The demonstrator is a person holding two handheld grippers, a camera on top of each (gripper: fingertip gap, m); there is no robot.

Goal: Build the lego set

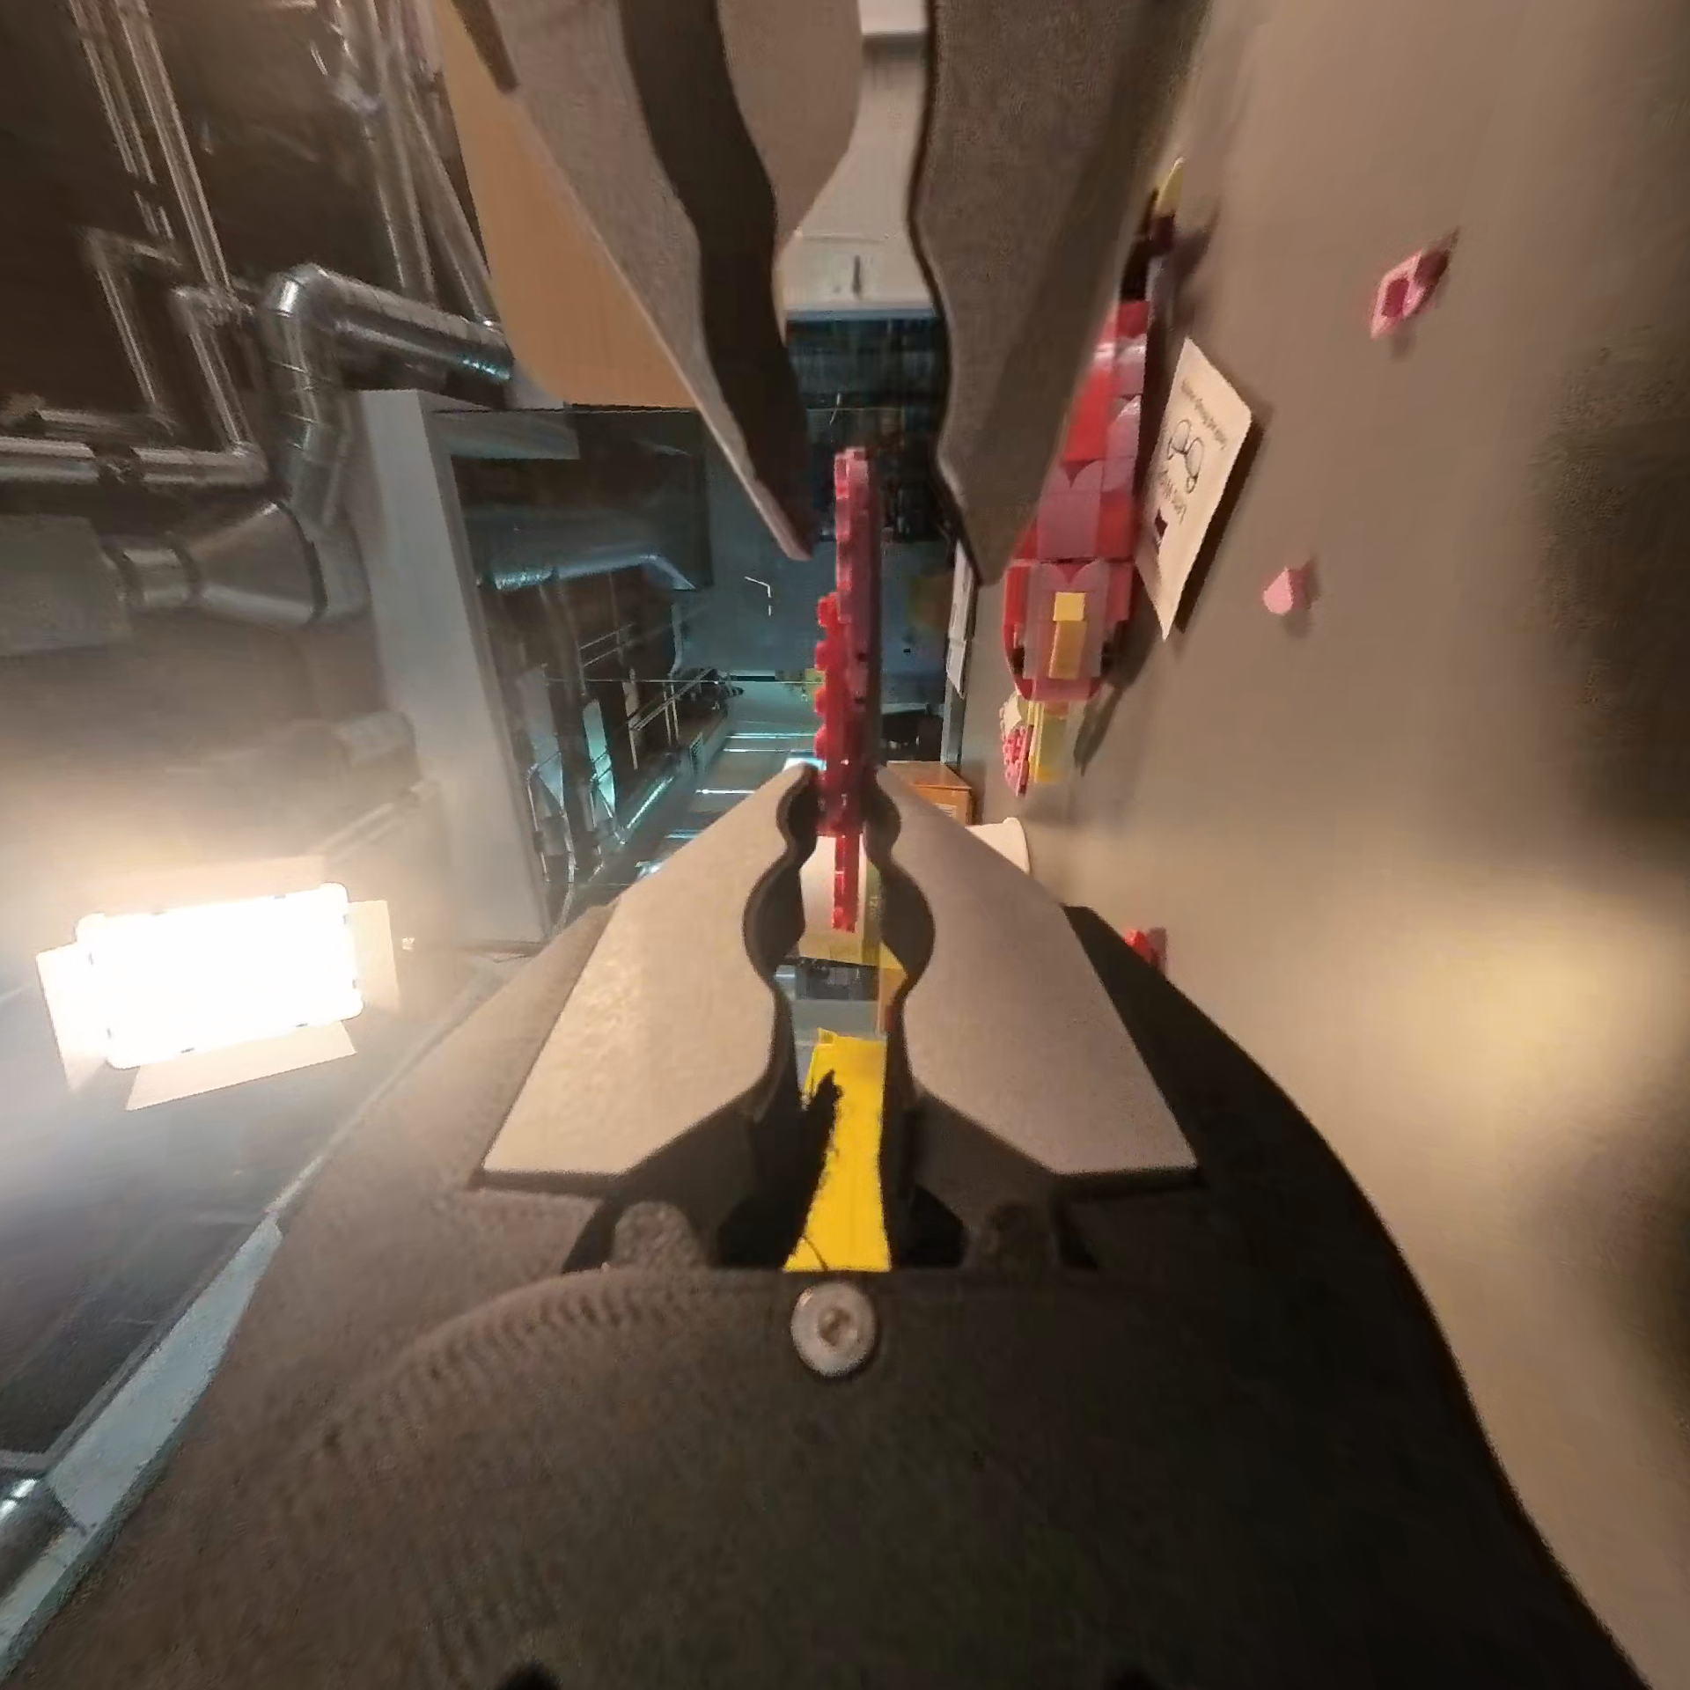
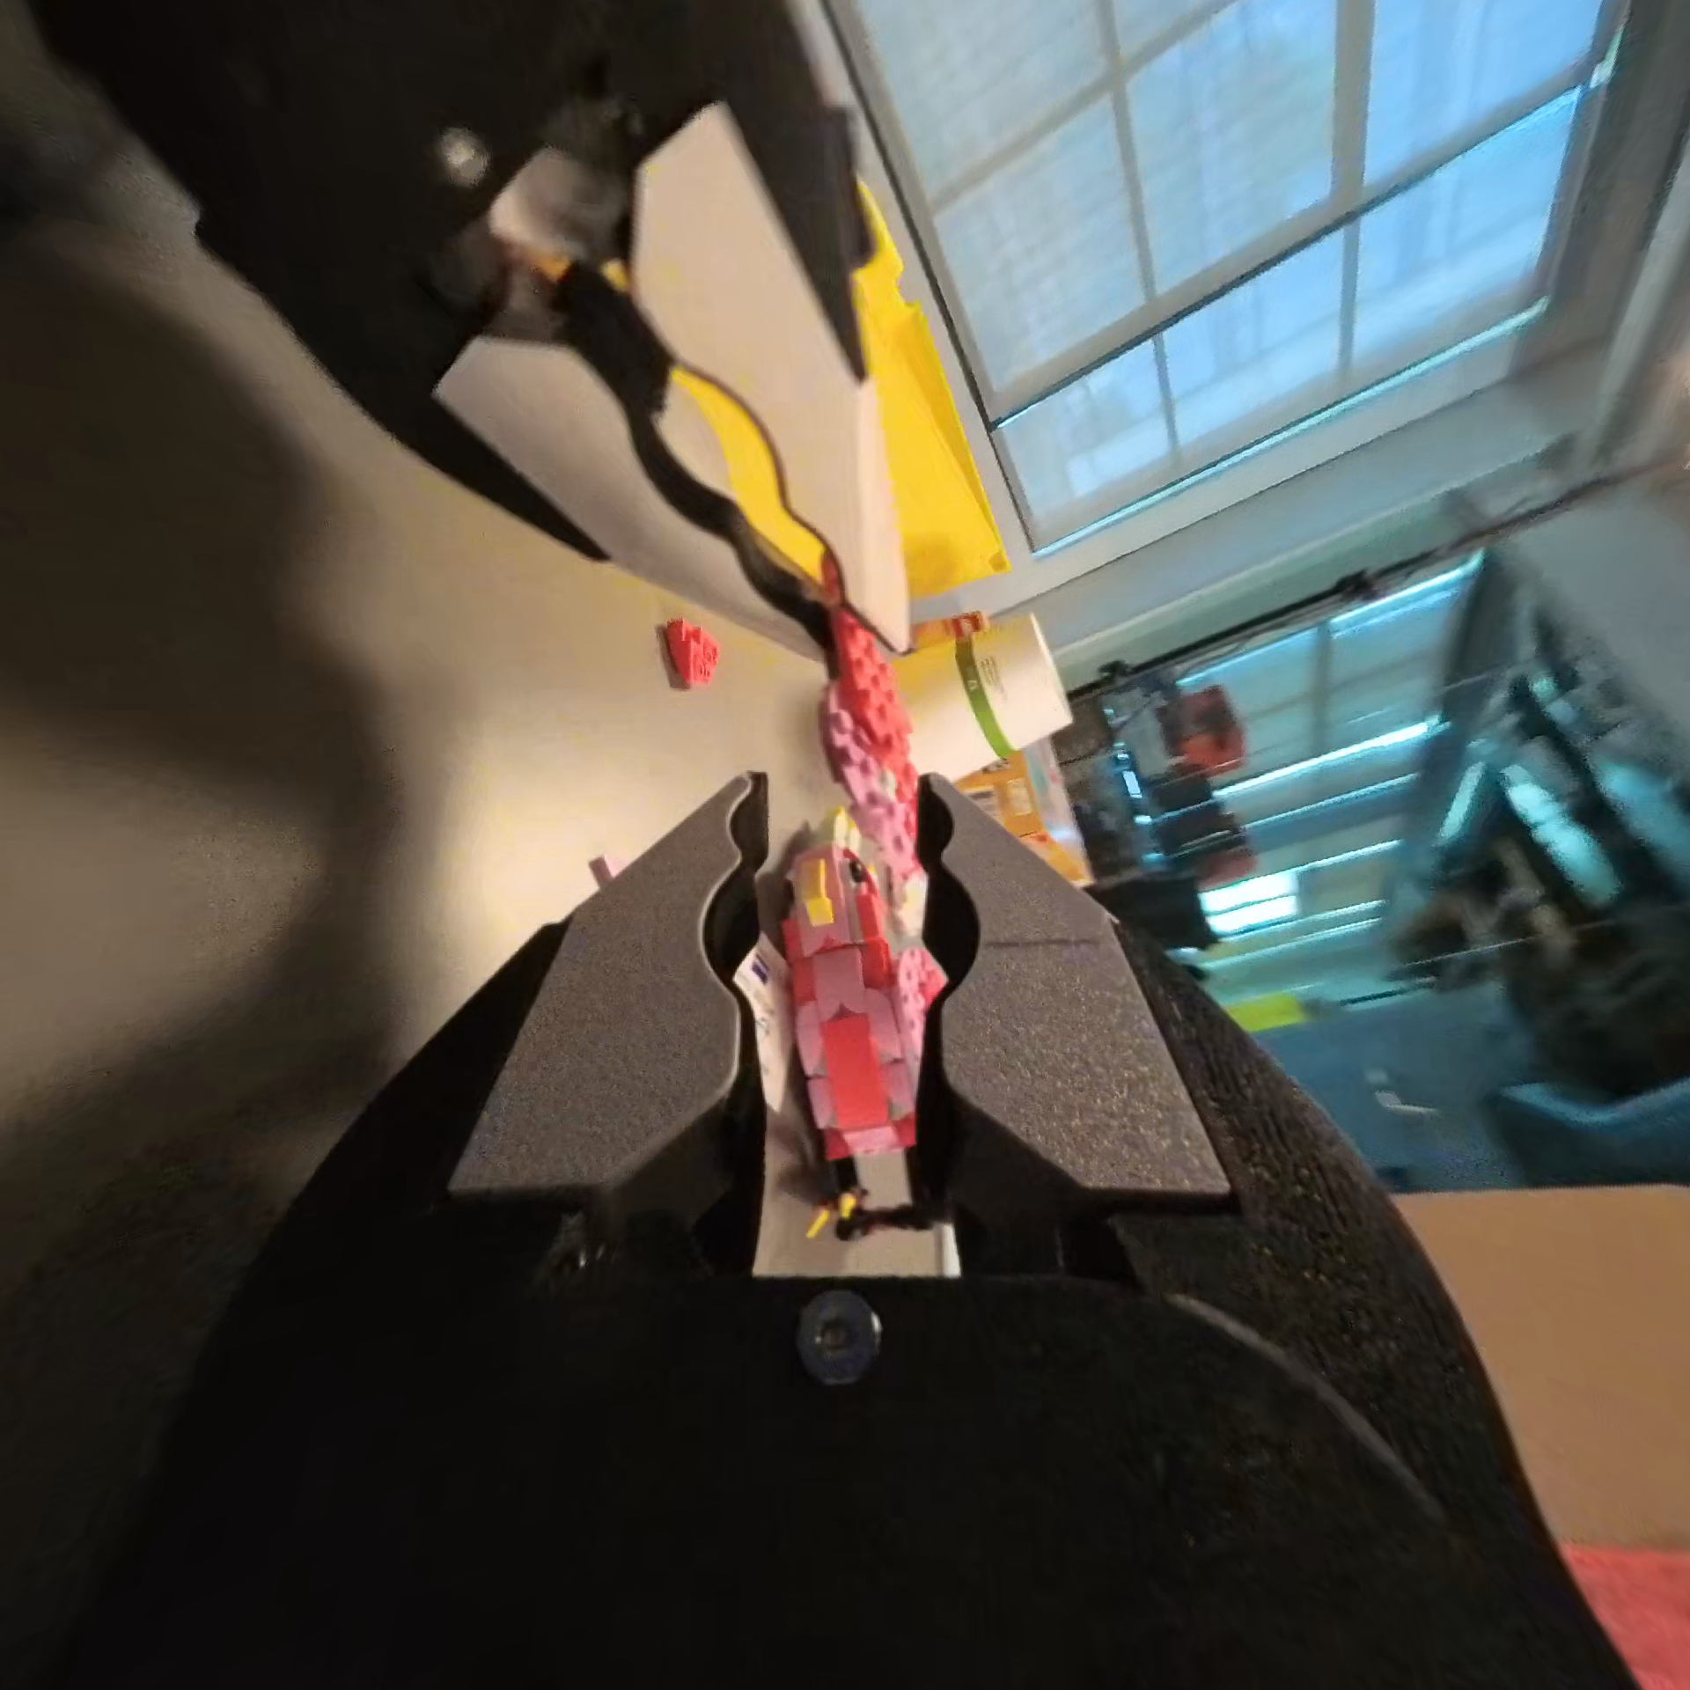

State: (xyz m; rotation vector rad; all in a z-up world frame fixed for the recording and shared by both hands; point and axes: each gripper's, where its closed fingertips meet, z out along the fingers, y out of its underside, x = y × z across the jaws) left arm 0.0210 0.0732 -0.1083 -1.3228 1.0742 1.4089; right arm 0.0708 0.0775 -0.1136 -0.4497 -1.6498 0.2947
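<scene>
Your left gripper point(image 1: 846, 805) has its jaws narrowed onto the near end of a thin red and pink brick plate point(image 1: 850, 631), both pads pressing its faces, so the plate stands edge-on out ahead of the fingertips. The far end of that plate reaches toward your right gripper point(image 1: 878, 549), which comes in from the opposite side with its jaws standing apart. In the right wrist view, those jaws straddle a red and pink brick model point(image 2: 850, 1024) with small yellow pieces, which lies on the grey table point(image 2: 320, 823); I cannot tell whether the pads press it or merely stand on either side, since the model fills most of the gap yet the contact is blurred. The plate point(image 2: 869, 722) runs between the two grippers, its end close beside the model's upper part; whether it has been joined to the model is not clear. Loose bricks lie apart on the table: a red one point(image 2: 690, 651) and small pink ones point(image 1: 1288, 587). A white card point(image 1: 1198, 475) lies beside the model, and a paper cup point(image 2: 997, 695) stands farther off.
</scene>
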